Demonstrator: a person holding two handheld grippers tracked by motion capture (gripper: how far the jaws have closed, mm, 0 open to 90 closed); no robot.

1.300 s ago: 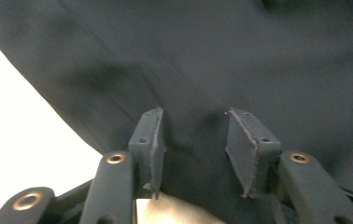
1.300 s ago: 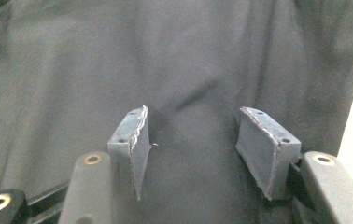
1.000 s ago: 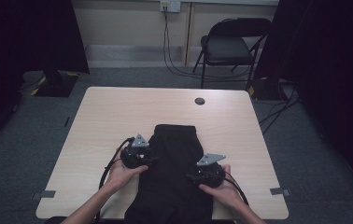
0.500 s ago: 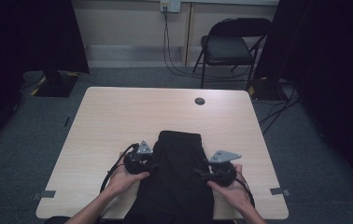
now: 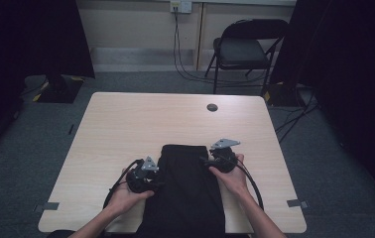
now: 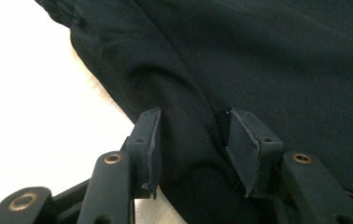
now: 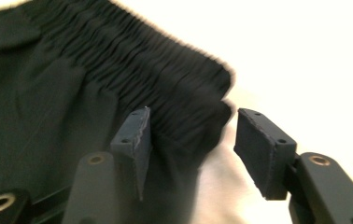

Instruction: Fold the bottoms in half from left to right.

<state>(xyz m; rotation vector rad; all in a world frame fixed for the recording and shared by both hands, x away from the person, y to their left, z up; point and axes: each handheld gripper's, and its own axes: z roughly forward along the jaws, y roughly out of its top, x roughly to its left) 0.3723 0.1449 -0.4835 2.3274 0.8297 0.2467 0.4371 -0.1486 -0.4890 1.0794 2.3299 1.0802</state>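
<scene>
Black fabric garment w/ a gathered elastic waistband (image 5: 188, 191) lies flat on the light wood-grain table (image 5: 126, 129), at the near-centre, running from mid-table back to the near edge; waistband end points away from the person. Left gripper (image 5: 148, 179), black two-jaw tool w/ grey three-cornered plate, sits at the garment's left edge, held by the left hand (image 5: 126, 196). In the left gripper view the jaws stand part-spread astride a raised fold of the black cloth (image 6: 240, 70); they've just been closing, cloth is between the pads (image 6: 152, 140) but there's a gap on each side, so no pinch yet. Right gripper (image 5: 214, 159), same build, is at the garment's right edge near the waistband corner, in the right hand (image 5: 232, 176). In the right gripper view its jaws are spread, the ruched waistband corner (image 7: 165, 93) lying just in front of and partly between them, left pad (image 7: 135, 140) close to the cloth, right pad over bare table; view is blurred. Farther back on the table: small dark round grommet (image 5: 212, 107). Beyond the table, black folding chair (image 5: 247, 47) on grey carpet.
</scene>
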